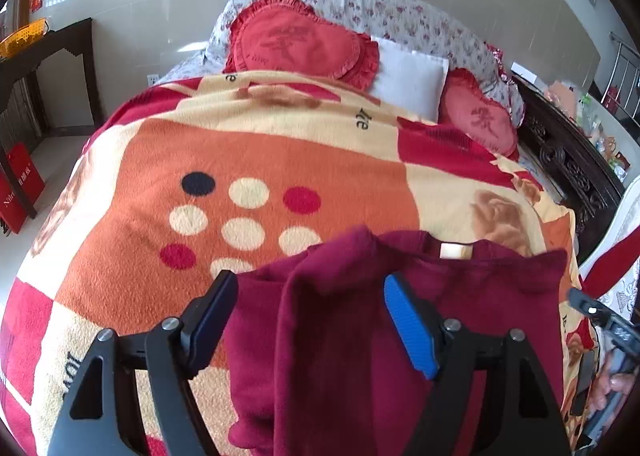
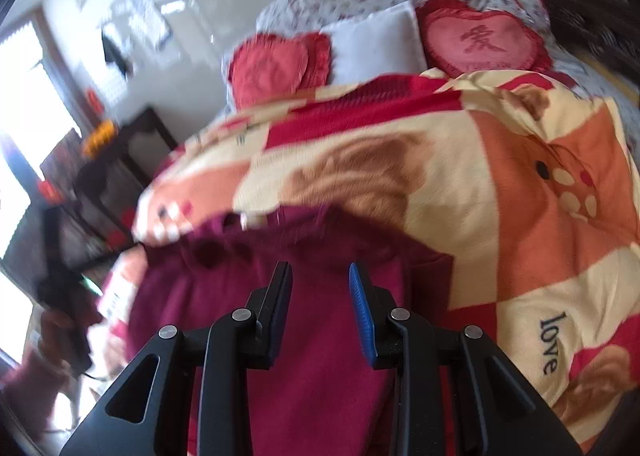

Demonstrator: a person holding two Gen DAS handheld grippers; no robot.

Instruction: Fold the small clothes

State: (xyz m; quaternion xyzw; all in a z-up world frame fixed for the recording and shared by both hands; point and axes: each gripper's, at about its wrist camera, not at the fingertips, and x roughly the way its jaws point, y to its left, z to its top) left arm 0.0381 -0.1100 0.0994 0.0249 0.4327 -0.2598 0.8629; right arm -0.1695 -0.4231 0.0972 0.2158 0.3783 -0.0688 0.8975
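A dark red top (image 1: 352, 336) lies on a bed, on a fuzzy blanket (image 1: 240, 144) with orange, cream and red squares. The top is at the near end of the blanket, close to both cameras. Its neck hole with a small pale tag (image 1: 455, 250) points away, toward the pillows. One side of the top is folded over the middle and makes a thick ridge.

The left gripper (image 1: 312, 296) hangs just over the top. Its two fingers stand wide apart. The folded ridge of the top lies between them, but the pads do not press on it. One finger has a blue pad (image 1: 408, 328).

The right gripper (image 2: 320, 288) is over the other side of the top. Its fingers stand a little apart, with a narrow gap. The red cloth shows in the gap, and the pads do not squeeze it. This view is blurry.

At the far end of the blanket sit two red heart cushions (image 1: 300, 40), a white pillow (image 1: 412, 76) between them, and a flowery pillow (image 1: 400, 16) behind.
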